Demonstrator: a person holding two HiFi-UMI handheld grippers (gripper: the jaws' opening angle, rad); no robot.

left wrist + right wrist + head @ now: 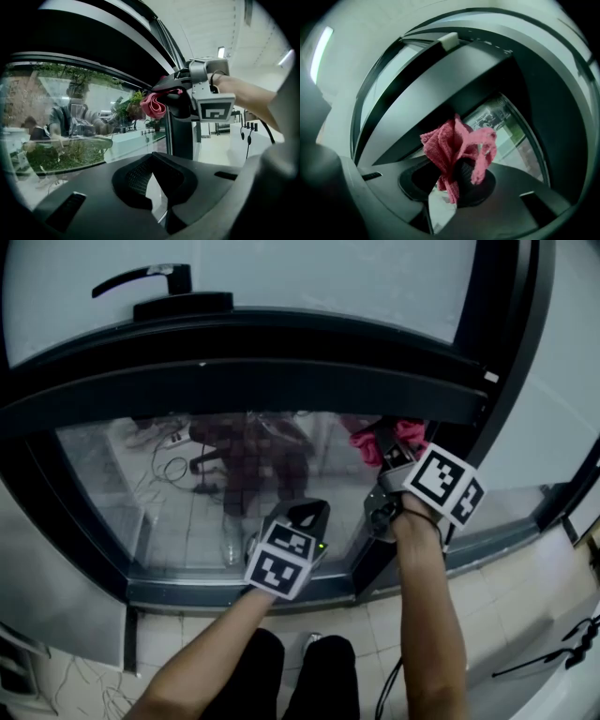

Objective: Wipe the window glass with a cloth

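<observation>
The lower window glass sits in a black frame. A crumpled pink cloth is held by my right gripper against the pane's upper right corner, by the frame's upright. In the right gripper view the cloth sticks up from the shut right gripper, with the glass just beyond. My left gripper hovers low in front of the pane near its bottom edge, jaw tips together and nothing in them. From the left gripper I see the cloth and the right gripper up ahead.
A black window handle sits on the upper sash, above the frame. The black upright borders the pane on the right. Below are a tiled floor with cables at the right, and the person's legs.
</observation>
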